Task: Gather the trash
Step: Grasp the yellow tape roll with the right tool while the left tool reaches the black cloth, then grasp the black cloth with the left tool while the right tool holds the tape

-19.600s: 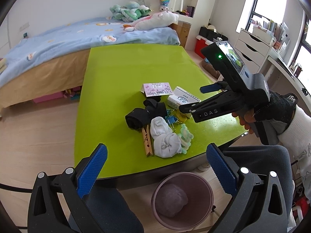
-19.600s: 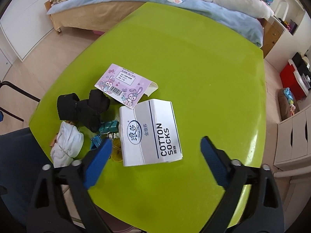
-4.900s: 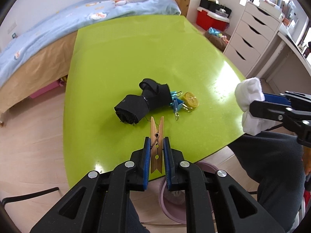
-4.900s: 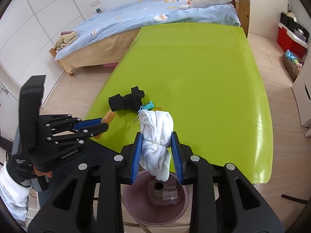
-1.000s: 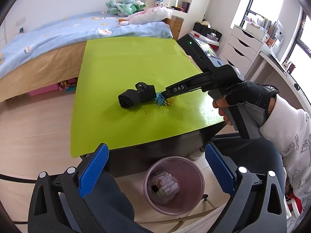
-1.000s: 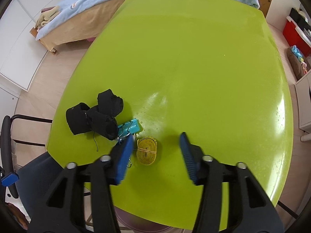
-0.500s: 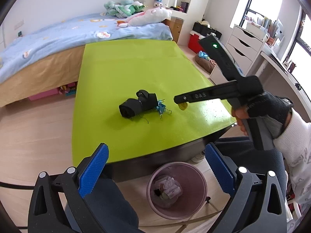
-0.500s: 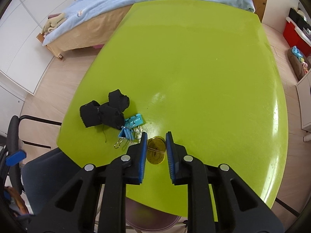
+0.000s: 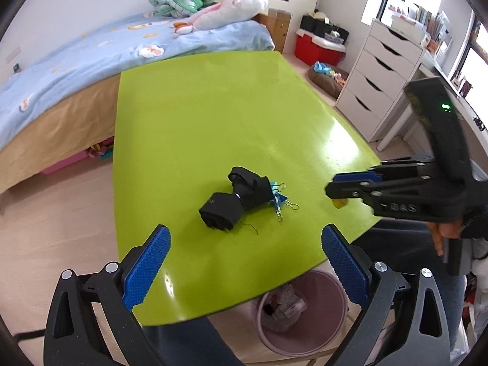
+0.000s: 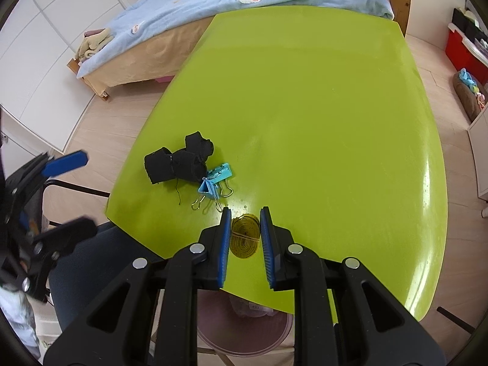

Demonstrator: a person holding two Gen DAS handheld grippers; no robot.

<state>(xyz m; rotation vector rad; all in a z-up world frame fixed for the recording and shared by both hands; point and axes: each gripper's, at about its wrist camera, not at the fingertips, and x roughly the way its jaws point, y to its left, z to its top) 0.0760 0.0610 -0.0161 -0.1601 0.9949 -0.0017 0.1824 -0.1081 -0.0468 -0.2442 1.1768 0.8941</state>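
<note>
Low in the right wrist view, the right tongs are clamped on a flat yellow coil bound by a thin band, held above the near edge of the glossy lime counter. Beneath, at the bottom of the frame, sits a round pink bin holding crumpled wrappers. In the left wrist view the left tongs stand wide apart, their blue ribbed pads bare. Mid-frame on the counter lie blue clips with wire handles, touching a soft black fabric bundle. A blue-quilted bed fills the top.
</note>
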